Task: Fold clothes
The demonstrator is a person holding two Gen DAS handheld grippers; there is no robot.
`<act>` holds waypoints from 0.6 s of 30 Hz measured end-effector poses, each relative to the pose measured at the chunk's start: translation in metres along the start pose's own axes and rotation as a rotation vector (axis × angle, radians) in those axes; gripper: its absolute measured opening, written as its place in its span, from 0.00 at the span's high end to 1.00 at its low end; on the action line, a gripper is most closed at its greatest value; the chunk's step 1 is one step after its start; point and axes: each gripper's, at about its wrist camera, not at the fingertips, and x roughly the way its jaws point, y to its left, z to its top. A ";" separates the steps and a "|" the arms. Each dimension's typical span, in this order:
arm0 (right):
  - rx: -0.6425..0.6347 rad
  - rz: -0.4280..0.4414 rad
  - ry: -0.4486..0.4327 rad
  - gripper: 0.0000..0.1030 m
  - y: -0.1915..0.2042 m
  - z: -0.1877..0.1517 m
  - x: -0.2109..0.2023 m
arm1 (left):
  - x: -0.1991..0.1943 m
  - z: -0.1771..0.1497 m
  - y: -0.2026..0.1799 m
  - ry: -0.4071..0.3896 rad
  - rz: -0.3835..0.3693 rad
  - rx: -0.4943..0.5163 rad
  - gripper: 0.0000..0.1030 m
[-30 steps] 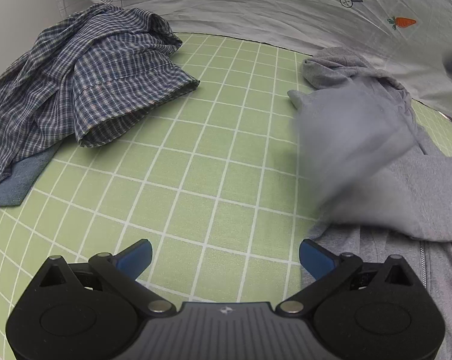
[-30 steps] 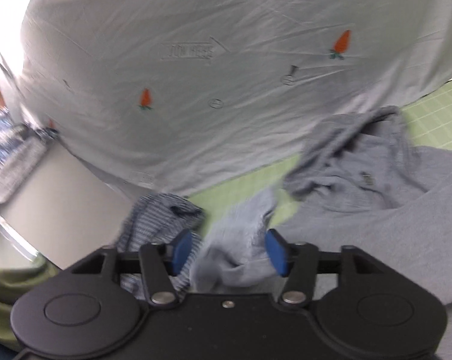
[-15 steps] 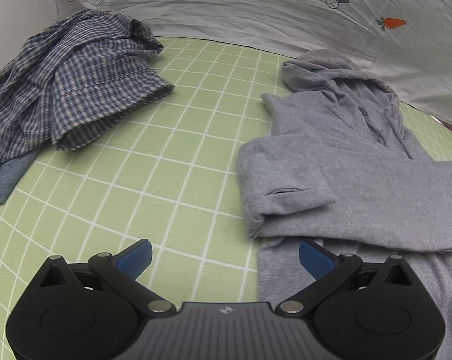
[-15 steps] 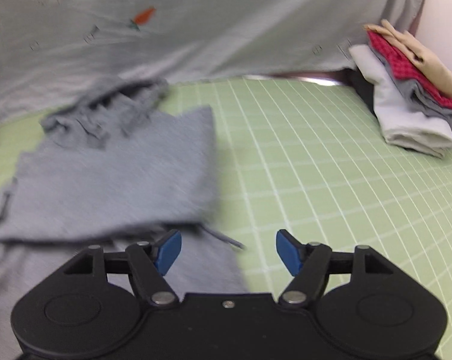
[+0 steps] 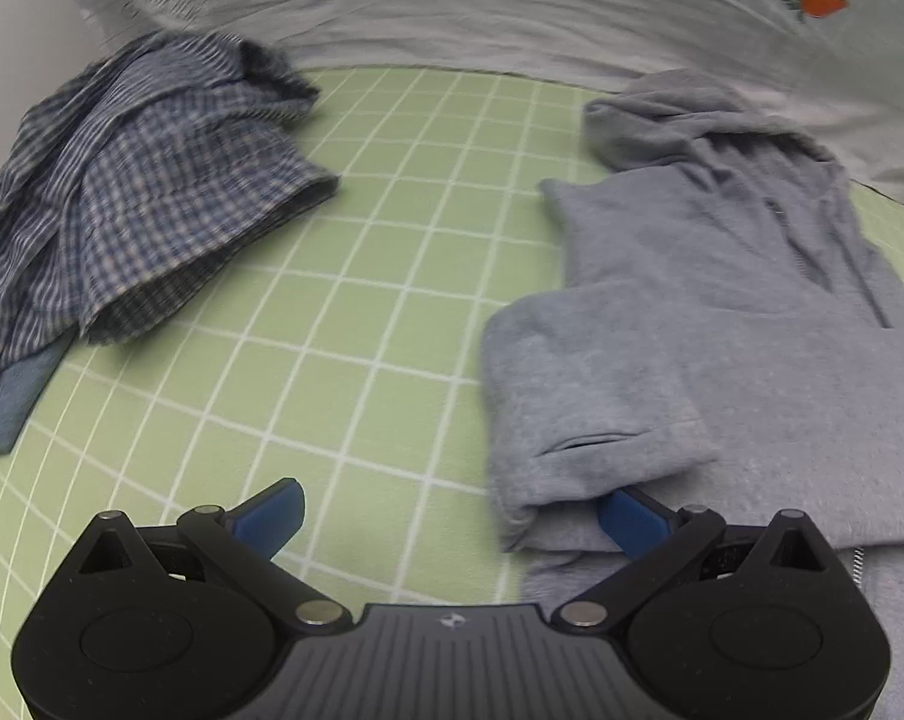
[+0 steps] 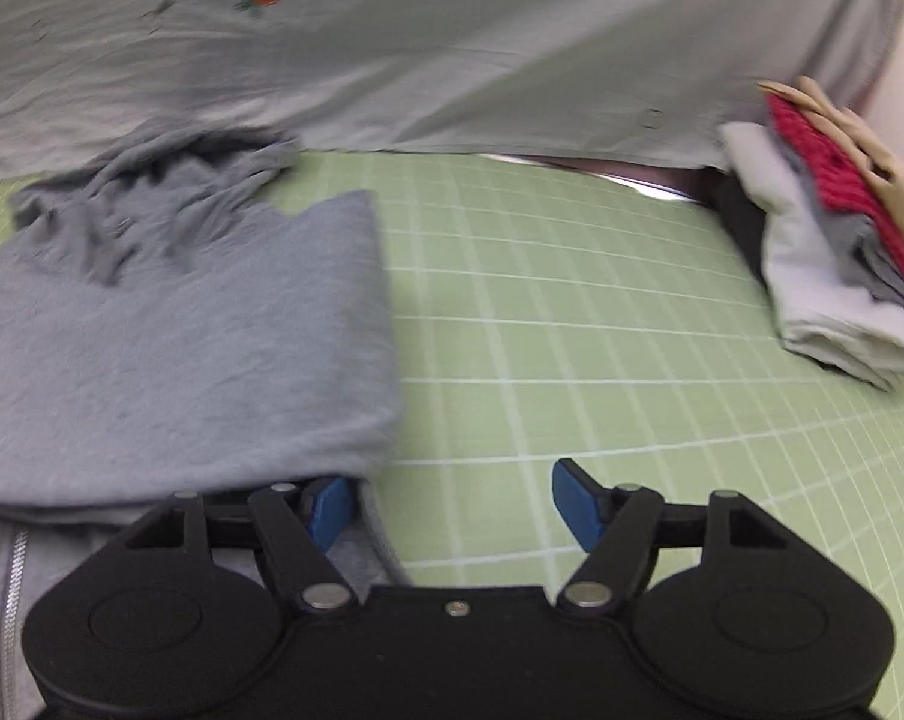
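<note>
At the bottom of the left wrist view, the left gripper [image 5: 452, 516] has its blue-padded fingers [image 5: 269, 517] spread wide and holding nothing; the right-hand pad is tucked just under the folded sleeve of the grey zip hoodie [image 5: 721, 324], touching the cloth, while the left pad hangs over bare green grid mat [image 5: 356, 276]. The hoodie fills the right half of that frame, lying flat on the mat, sleeve folded across its body and hood bunched toward the upper right. At the upper left a crumpled blue checked shirt [image 5: 134, 192] sits well apart from it, over a bit of plain blue cloth [image 5: 14, 402] at the left edge.

In the right wrist view, the right gripper [image 6: 452, 504] is likewise wide open and empty (its left pad sits at the hoodie's lower edge, right pad over the mat). The hoodie [image 6: 170, 324] takes up the left of the frame. At the far right stands a stack of folded clothes [image 6: 835, 276], white at the bottom, grey and red above, tan on top. A pale grey carrot-print sheet [image 6: 452, 48] drapes across the top behind the bench
</note>
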 end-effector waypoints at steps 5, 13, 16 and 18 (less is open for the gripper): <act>0.048 -0.055 0.050 0.38 -0.015 -0.009 0.004 | -0.002 0.001 0.007 -0.009 -0.012 -0.022 0.01; 0.122 -0.052 0.037 0.38 -0.021 -0.011 -0.007 | -0.015 0.014 -0.011 -0.108 -0.125 0.084 0.59; 0.150 -0.050 0.032 0.38 -0.023 -0.012 -0.011 | -0.018 0.020 -0.013 -0.119 -0.189 0.070 0.93; 0.169 -0.050 0.029 0.38 -0.025 -0.013 -0.014 | -0.026 0.027 -0.018 -0.139 -0.229 0.086 0.94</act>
